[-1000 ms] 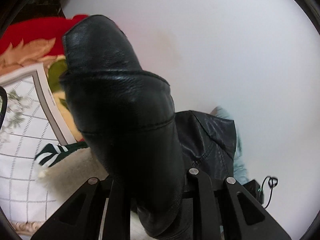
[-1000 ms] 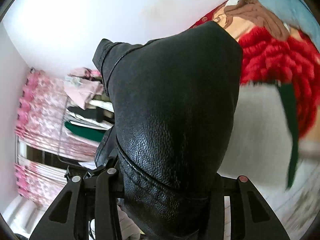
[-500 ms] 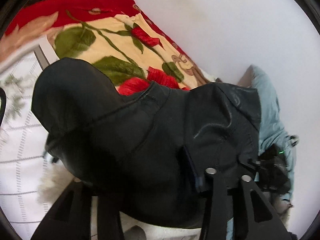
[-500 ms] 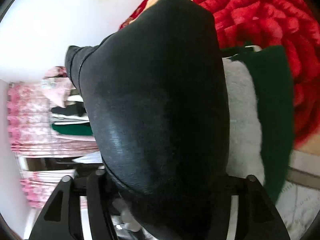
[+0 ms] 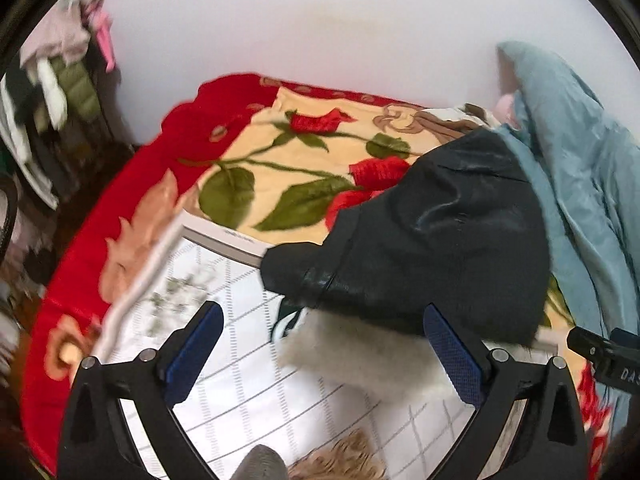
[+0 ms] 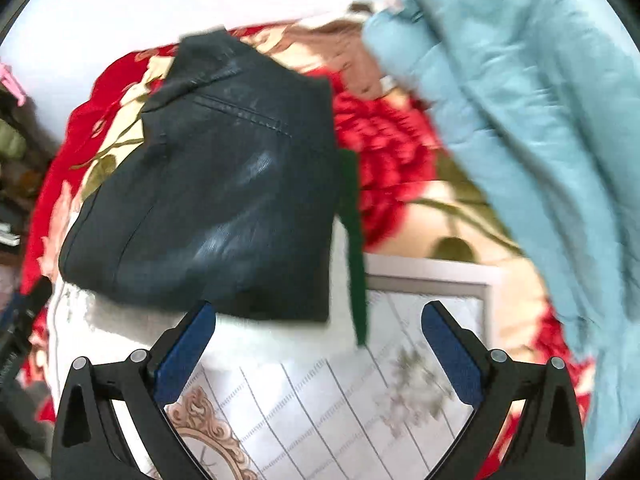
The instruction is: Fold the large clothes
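Note:
A folded black leather garment [image 5: 432, 240] lies on a white fluffy garment [image 5: 360, 360] with a dark green stripe on the bed; it shows in the right wrist view [image 6: 216, 200] too, with the white garment [image 6: 256, 340] and green stripe [image 6: 354, 248]. My left gripper [image 5: 320, 352] is open and empty, just short of the black garment. My right gripper [image 6: 320, 348] is open and empty, just short of its near edge.
A white checked sheet [image 5: 248, 400] covers the near bed over a red floral blanket [image 5: 280, 160]. A light blue padded coat [image 6: 520, 120] is heaped on the right. A clothes rack [image 5: 48, 100] stands at far left. A white wall is behind.
Both grippers held the black leather garment up a second ago. They have lowered it onto the white garment, let go, opened and drawn back.

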A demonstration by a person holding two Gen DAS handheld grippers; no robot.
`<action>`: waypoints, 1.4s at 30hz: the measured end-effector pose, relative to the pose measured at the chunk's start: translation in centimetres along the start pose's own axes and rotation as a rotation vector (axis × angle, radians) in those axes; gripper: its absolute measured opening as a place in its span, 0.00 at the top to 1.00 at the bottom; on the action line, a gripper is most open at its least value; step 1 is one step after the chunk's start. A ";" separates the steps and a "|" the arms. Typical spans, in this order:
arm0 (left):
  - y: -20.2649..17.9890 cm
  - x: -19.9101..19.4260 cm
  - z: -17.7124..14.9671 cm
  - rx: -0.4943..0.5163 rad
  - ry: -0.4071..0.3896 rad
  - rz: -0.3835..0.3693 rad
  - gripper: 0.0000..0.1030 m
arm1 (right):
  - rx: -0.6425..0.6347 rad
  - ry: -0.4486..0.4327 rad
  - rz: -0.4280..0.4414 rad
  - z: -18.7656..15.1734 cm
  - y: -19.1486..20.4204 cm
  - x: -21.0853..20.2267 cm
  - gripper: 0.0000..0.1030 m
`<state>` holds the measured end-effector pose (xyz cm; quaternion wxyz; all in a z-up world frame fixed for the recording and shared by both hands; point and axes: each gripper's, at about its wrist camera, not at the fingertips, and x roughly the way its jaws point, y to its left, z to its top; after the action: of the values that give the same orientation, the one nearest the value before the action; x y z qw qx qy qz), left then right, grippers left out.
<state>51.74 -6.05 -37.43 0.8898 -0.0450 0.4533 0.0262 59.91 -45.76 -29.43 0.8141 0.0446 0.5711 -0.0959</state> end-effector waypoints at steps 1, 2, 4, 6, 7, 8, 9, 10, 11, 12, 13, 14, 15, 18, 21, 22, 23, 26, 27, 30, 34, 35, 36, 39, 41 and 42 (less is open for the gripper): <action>0.1 -1.6 -0.1 0.027 -0.004 0.011 0.01 | 0.017 -0.011 -0.014 -1.3 0.0 -1.7 0.00; 0.2 -2.9 0.0 0.047 -0.009 0.015 0.01 | 0.032 -0.026 -0.029 -2.5 0.2 -3.6 0.00; 0.5 -6.4 -0.1 0.086 -0.018 -0.004 0.01 | 0.051 -0.057 -0.046 -4.6 1.3 -8.7 0.00; 1.0 -9.2 -0.1 0.117 -0.031 -0.009 0.01 | 0.070 -0.083 -0.062 -6.9 1.9 -13.2 0.00; 1.1 -10.6 -0.1 0.129 -0.034 -0.013 0.01 | 0.080 -0.099 -0.071 -7.9 2.2 -15.4 0.00; 1.3 -12.7 -0.2 0.144 -0.043 -0.026 0.01 | 0.086 -0.113 -0.082 -8.7 2.4 -17.5 0.00; 1.5 -14.7 -0.3 0.158 -0.051 -0.028 0.01 | 0.093 -0.131 -0.096 -9.6 2.7 -19.9 0.00; 1.8 -16.6 -0.4 0.166 -0.058 -0.034 0.01 | 0.100 -0.148 -0.104 -10.5 3.0 -22.4 0.00; 2.1 -18.1 -0.5 0.165 -0.064 -0.048 0.01 | 0.106 -0.169 -0.112 -11.6 3.3 -25.0 0.00; 2.5 -20.1 -0.6 0.165 -0.069 -0.055 0.01 | 0.109 -0.183 -0.120 -12.4 3.8 -27.5 0.00; 2.8 -22.0 -0.8 0.169 -0.075 -0.060 0.01 | 0.110 -0.201 -0.129 -13.3 4.0 -29.8 0.00; 3.0 -23.5 -1.0 0.173 -0.086 -0.066 0.01 | 0.111 -0.219 -0.136 -14.0 4.2 -31.7 0.00; 3.3 -24.9 -1.1 0.175 -0.095 -0.066 0.01 | 0.112 -0.239 -0.141 -14.9 4.5 -34.1 0.00; 3.9 -30.0 -1.7 0.181 -0.115 -0.073 0.01 | 0.116 -0.280 -0.144 -17.4 5.1 -40.6 0.00; 4.2 -33.8 -2.2 0.188 -0.124 -0.069 0.01 | 0.114 -0.325 -0.153 -19.6 5.4 -45.9 0.00; 4.3 -34.6 -2.4 0.186 -0.121 -0.069 0.01 | 0.114 -0.329 -0.155 -20.3 5.5 -47.3 0.00; 4.4 -35.8 -2.5 0.184 -0.114 -0.072 0.01 | 0.111 -0.329 -0.153 -20.9 5.7 -48.6 0.00; 4.4 -38.6 -2.9 0.191 -0.114 -0.075 0.01 | 0.100 -0.334 -0.139 -22.6 5.8 -52.3 0.00; 4.4 -39.6 -3.1 0.194 -0.118 -0.069 0.01 | 0.095 -0.339 -0.136 -23.0 5.8 -53.3 0.00; 4.4 -41.4 -3.4 0.192 -0.124 -0.070 0.01 | 0.084 -0.361 -0.130 -24.1 5.6 -56.3 0.00; 4.4 -43.7 -3.5 0.173 -0.139 -0.068 0.01 | 0.077 -0.385 -0.128 -25.5 5.0 -59.5 0.00; 4.4 -44.2 -3.6 0.171 -0.147 -0.068 0.01 | 0.076 -0.389 -0.125 -25.8 4.8 -60.2 0.00; 4.4 -44.8 -3.7 0.169 -0.155 -0.065 0.01 | 0.073 -0.394 -0.127 -26.0 4.7 -60.8 0.00; 4.1 -46.0 -4.1 0.169 -0.162 -0.062 0.01 | 0.063 -0.401 -0.121 -26.6 4.3 -62.0 0.00; 3.9 -46.4 -4.2 0.167 -0.164 -0.049 0.01 | 0.061 -0.407 -0.103 -27.1 4.1 -62.7 0.00; 3.9 -46.8 -4.4 0.167 -0.170 -0.048 0.01 | 0.060 -0.410 -0.095 -27.3 4.0 -63.0 0.00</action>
<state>20.37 -2.86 -2.35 0.9260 0.0207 0.3758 -0.0289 14.87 -30.25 20.14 0.9060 0.0216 0.3919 -0.1583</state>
